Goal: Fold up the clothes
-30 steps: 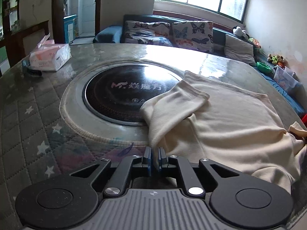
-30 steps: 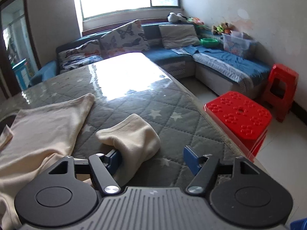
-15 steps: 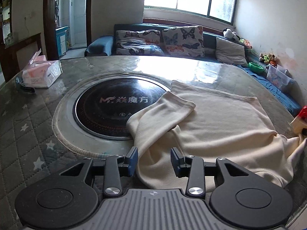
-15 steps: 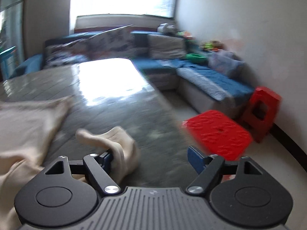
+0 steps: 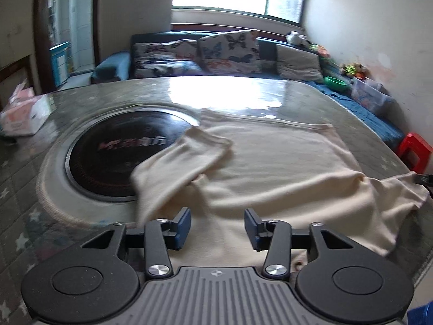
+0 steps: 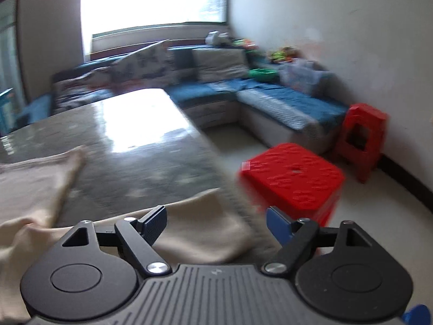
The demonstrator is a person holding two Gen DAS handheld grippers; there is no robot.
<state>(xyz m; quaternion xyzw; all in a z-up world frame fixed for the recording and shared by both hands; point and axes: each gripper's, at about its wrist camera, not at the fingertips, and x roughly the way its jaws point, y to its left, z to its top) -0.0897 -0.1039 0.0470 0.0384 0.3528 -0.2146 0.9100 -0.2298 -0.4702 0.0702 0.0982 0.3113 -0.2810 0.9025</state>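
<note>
On the table [image 5: 81, 103] the garment [image 5: 284, 168] lies flat, long axis left–right. Left gripper [image 5: 217, 224] and right gripper [image 6: 216, 223] — jaws just opening, gripping nothing — each hover over a near end.

Both wrist views look low across the table [image 5: 243, 92] toward the sofa [image 6: 270, 94] — sharing both

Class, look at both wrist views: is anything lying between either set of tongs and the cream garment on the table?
Nothing visible. The left tongs stand open directly over the cream garment, and its sleeve lies between the open right tongs.
</note>
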